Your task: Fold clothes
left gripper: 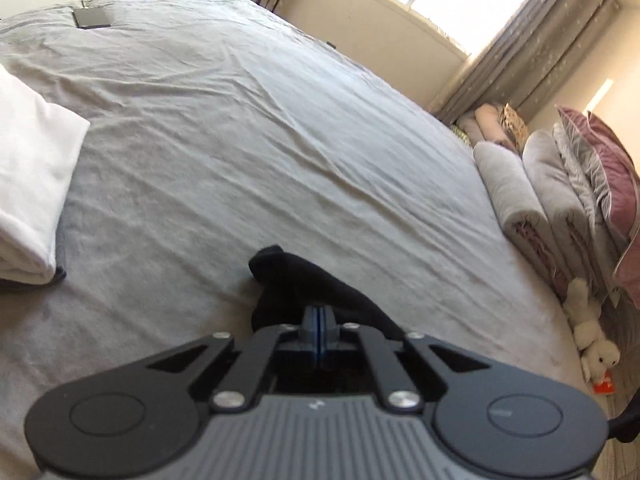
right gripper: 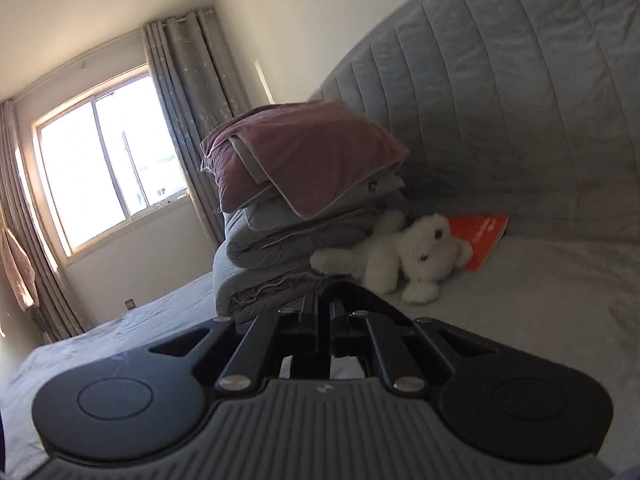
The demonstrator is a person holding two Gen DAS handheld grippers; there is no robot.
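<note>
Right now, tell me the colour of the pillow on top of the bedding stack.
Dusty mauve-pink pillow with pale piping; clearest in the right wrist view.

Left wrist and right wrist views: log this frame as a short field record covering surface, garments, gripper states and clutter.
surface: grey bed sheet, wrinkled
garment in work: black garment lying on the sheet just ahead of the left gripper
left gripper: shut; grip on the garment cannot be told
right gripper: right gripper shut, a dark strip arching over its tips
done pile: folded white cloth, at left edge
clutter: stacked bedding, white plush toy, orange booklet
</note>
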